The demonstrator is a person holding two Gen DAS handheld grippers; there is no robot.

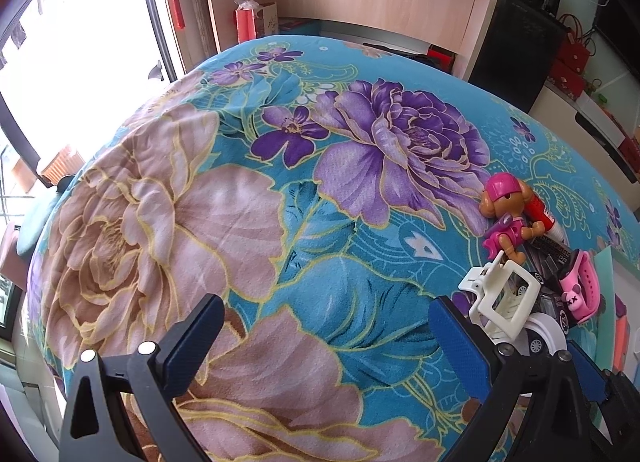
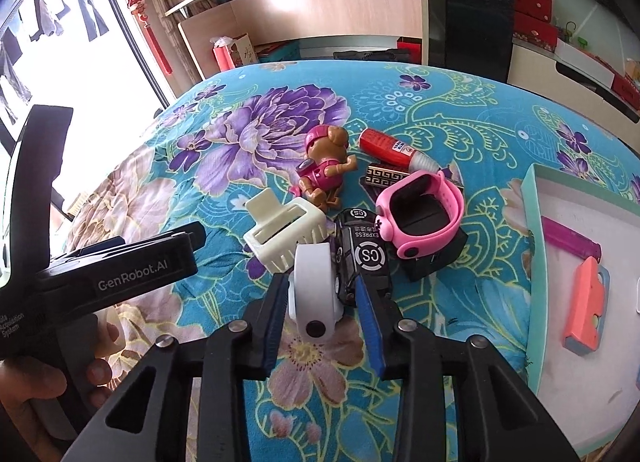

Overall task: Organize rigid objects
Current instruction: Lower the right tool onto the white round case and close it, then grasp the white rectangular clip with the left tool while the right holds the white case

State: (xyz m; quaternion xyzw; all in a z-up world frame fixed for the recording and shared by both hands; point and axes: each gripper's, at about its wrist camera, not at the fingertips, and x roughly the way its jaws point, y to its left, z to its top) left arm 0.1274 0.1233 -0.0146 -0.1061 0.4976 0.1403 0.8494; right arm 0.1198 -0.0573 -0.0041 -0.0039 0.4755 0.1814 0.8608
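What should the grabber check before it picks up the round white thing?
1. White round object sits between the right gripper fingers: ok.
2. Fingers squeezing it: not ok, gaps show on both sides.
3. Black toy car clear of the right-hand finger: not ok, it lies right against it.
4. White hair claw out of the way: cannot tell, it sits close ahead.
5. Left gripper free: ok, open and holding nothing.
6. Room in the tray: ok, bare white space beside the orange piece.
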